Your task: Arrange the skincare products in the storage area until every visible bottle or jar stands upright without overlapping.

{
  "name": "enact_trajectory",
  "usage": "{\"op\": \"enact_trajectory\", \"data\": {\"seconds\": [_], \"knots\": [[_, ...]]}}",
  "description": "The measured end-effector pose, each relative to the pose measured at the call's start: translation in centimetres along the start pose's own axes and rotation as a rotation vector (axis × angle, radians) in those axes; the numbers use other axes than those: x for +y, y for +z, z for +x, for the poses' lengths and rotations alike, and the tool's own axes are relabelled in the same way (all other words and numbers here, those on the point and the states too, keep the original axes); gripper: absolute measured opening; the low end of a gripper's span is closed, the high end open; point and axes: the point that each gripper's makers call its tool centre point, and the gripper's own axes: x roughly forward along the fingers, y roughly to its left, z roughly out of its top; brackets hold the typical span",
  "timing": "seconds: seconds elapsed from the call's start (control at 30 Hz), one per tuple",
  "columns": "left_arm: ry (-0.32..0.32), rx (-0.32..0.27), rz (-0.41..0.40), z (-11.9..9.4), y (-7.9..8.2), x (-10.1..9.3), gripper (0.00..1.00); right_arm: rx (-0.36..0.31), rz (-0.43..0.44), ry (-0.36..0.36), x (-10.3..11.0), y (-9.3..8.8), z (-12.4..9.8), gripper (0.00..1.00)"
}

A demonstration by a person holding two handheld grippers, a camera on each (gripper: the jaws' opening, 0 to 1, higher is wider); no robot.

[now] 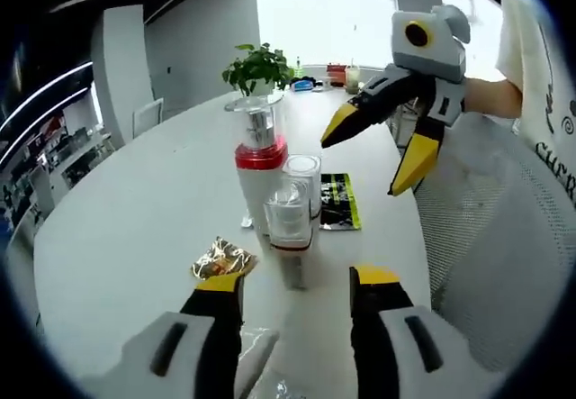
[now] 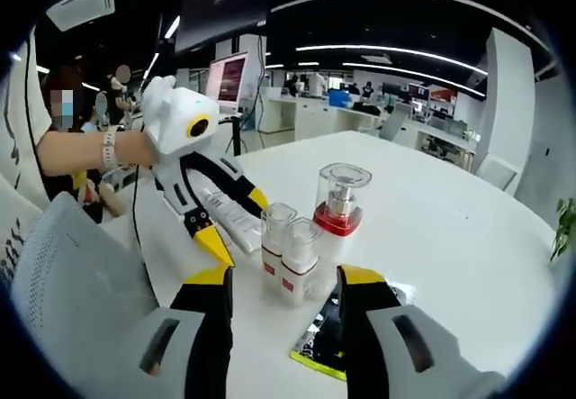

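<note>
Three bottles stand upright close together on the white table [image 1: 135,228]: a tall one with a red band and clear cap [image 1: 259,151] [image 2: 340,203], and two small clear-capped ones [image 1: 303,178] [image 1: 288,223] [image 2: 276,235] [image 2: 299,259]. My left gripper [image 1: 297,280] [image 2: 236,221] is open and empty, with the nearest small bottle just beyond its jaws. Opposite it, my right gripper [image 2: 286,277] [image 1: 364,160] hangs open and empty, a little off the bottles. A white tube [image 2: 229,221] lies flat by the left gripper's fingers.
A black and green sachet [image 1: 340,203] [image 2: 324,338] lies flat beside the bottles, and a gold foil sachet [image 1: 223,257] near the left jaw. A potted plant [image 1: 259,68] stands at the far edge. A mesh chair [image 1: 490,237] [image 2: 72,273] crowds the table's side.
</note>
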Motion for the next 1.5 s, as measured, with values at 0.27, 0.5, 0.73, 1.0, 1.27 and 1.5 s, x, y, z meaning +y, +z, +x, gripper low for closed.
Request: {"op": "enact_trajectory", "data": {"seconds": [0.27,0.5,0.73,1.0,1.27,1.5], "knots": [[0.054,-0.033,-0.061,-2.4,2.1,-0.6,0.58,0.017,-0.001,-0.034,-0.5,0.7,-1.2,0.58],[0.148,-0.014,-0.105,-4.5,2.7,0.2,0.65,0.047,-0.010,-0.042,-0.5,1.4,-2.3,0.70],[0.185,0.010,-0.118,-6.4,2.6,0.2,0.80,0.075,-0.022,-0.040,-0.4,1.9,-3.3,0.81],[0.199,0.058,-0.120,-7.8,1.4,-0.2,0.91,0.105,-0.047,-0.036,-0.2,1.7,-3.6,0.87],[0.194,0.086,-0.126,-8.5,0.6,-0.8,0.99,0.121,-0.064,-0.008,0.6,2.0,-3.6,0.93],[0.194,0.116,-0.111,-9.1,-0.3,-0.7,0.99,0.106,-0.064,0.005,1.1,2.3,-3.6,0.99]]}}
